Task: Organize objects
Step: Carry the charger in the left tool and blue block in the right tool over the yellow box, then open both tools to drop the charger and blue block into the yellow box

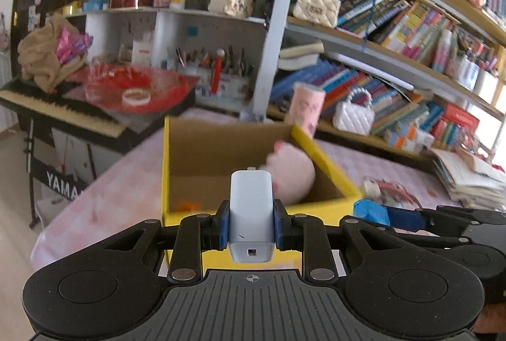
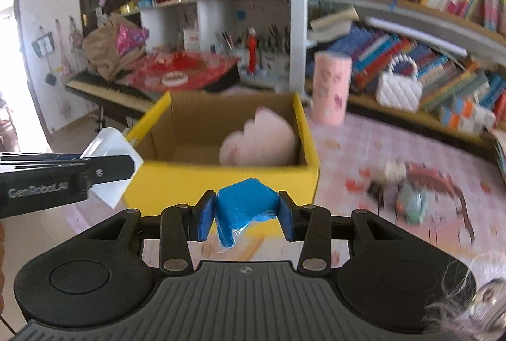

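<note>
Bookshelves back a pink-clothed surface [image 2: 395, 151] bearing a yellow box [image 2: 221, 183] with a plush [image 2: 259, 145] already inside. Left fingers [image 1: 251, 224] grip a white charger [image 1: 251, 208], right fingers [image 2: 243, 214] a blue block [image 2: 243, 205], both just short of the box; a pink cup [image 2: 330, 88] and clutter [image 2: 417, 192] remain outside.

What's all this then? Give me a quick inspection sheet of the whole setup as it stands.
Surface: pink patterned cover.
Job's things: yellow box holding a pink plush; white charger; blue packet.
Clutter: pink can, small trinkets.
Grippers: left gripper shut on the white charger; right gripper shut on the blue packet.
Cables: nothing seen.
Surroundings: bookshelves, white handbag, keyboard.
</note>
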